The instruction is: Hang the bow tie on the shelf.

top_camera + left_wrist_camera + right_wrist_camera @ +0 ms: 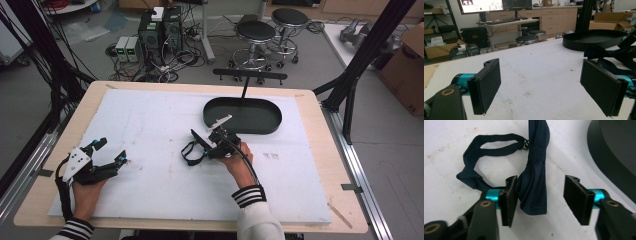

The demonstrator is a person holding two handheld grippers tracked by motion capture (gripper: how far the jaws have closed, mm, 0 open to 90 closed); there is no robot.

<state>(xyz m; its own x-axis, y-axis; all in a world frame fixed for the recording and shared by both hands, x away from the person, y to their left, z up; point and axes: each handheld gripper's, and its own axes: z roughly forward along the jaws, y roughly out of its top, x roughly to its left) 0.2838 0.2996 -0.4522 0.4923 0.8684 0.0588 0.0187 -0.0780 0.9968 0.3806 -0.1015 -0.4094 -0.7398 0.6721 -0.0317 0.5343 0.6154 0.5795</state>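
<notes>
A navy bow tie point(534, 182) with a looped neck strap point(494, 141) lies on the white mat, just short of the black oval tray point(614, 157). My right gripper point(543, 200) reaches down over it with the bow's near wing between the jaws. The left pad point(509, 200) touches the fabric and the right pad point(577, 200) stands apart from it. In the high view this gripper point(207, 142) is mid-table, near the bow tie point(192, 152). My left gripper point(112, 150) rests at the mat's left, open, nothing between its pads point(486, 85).
The tray point(270, 127) sits at the back right of the white mat point(150, 115), with a black T-shaped stand point(245, 80) behind it. The wooden table edge point(320, 150) frames the mat. Stools and computer boxes stand on the floor beyond.
</notes>
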